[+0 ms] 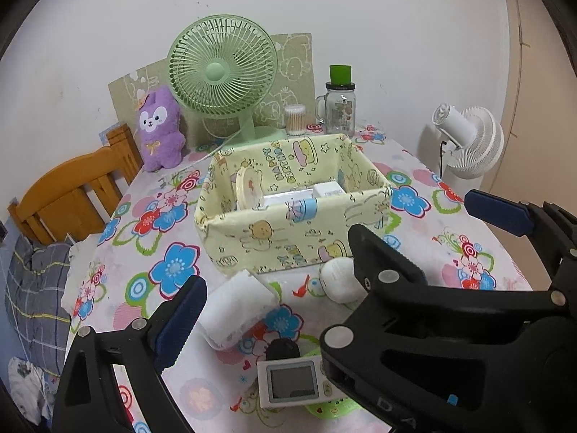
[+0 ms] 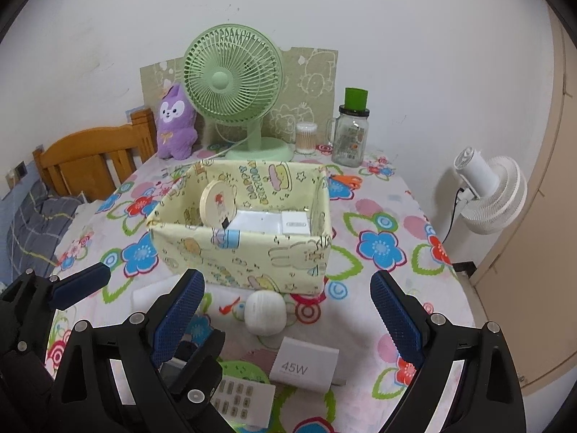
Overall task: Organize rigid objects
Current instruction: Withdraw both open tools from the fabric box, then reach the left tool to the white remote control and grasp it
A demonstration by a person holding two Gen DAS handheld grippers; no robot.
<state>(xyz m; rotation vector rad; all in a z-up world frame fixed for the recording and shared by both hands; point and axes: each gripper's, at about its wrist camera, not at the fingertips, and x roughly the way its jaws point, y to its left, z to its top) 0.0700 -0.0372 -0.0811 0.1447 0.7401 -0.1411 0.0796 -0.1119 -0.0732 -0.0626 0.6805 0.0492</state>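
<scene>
Fabric storage box [image 2: 241,249] set mid-table, far side of loose items, already partly filled; right gripper [image 2: 285,310] held wide, nothing between pads; left gripper [image 1: 277,281] likewise spread, empty; white rounded case [image 2: 265,312] lying between right jaws, just ahead, against box front, judged nearest target for right claw; 45W charger [image 2: 306,364] just below it, long axis across view; white block [image 1: 236,312] seen between left fingers, tilted toward box.

readable text
"45w" on the white charger [image 2: 306,364]; "happy birthday" inside the yellow fabric box [image 1: 281,164].
</scene>
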